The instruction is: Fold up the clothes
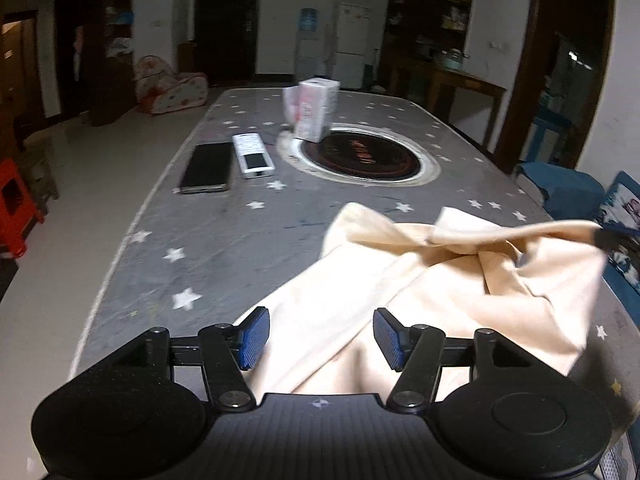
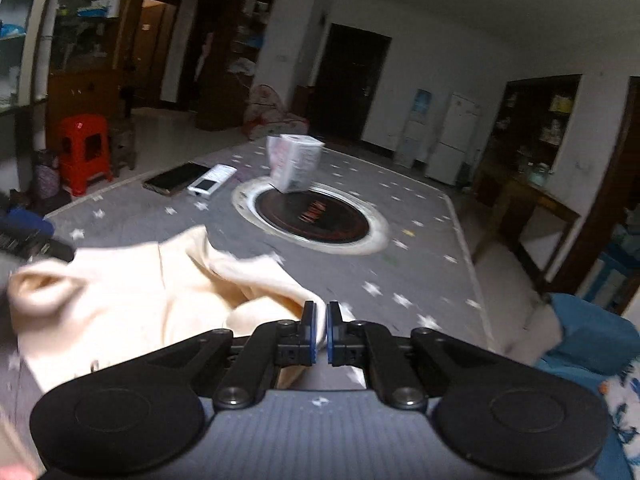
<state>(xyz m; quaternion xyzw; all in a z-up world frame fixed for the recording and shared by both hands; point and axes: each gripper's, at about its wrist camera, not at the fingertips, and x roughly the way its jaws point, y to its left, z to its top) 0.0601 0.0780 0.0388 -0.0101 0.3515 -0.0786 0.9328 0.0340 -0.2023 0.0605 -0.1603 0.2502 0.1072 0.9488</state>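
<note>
A cream cloth [image 1: 460, 288] lies bunched on the near right part of a grey star-print table [image 1: 208, 248], one corner pulled taut toward the right edge of the left wrist view, where the right gripper [image 1: 612, 240] shows only as a dark blur. The left gripper [image 1: 320, 338] hovers over the cloth's near edge with jaws apart, blue pads clear of the fabric.

The right wrist view settles what the left one cannot: the right gripper [image 2: 321, 330] has its jaws pressed together on a fold of the cloth [image 2: 132, 300]. It also shows a red stool [image 2: 84, 152] on the floor past the table's far left edge.

A phone [image 1: 208, 168] and a remote [image 1: 253, 155] lie side by side near the left edge; a white pack [image 1: 316, 108] stands at the rim of a round black inset [image 1: 360, 158] at mid-table. Bare tabletop stretches between the cloth and these items, and along the left edge.
</note>
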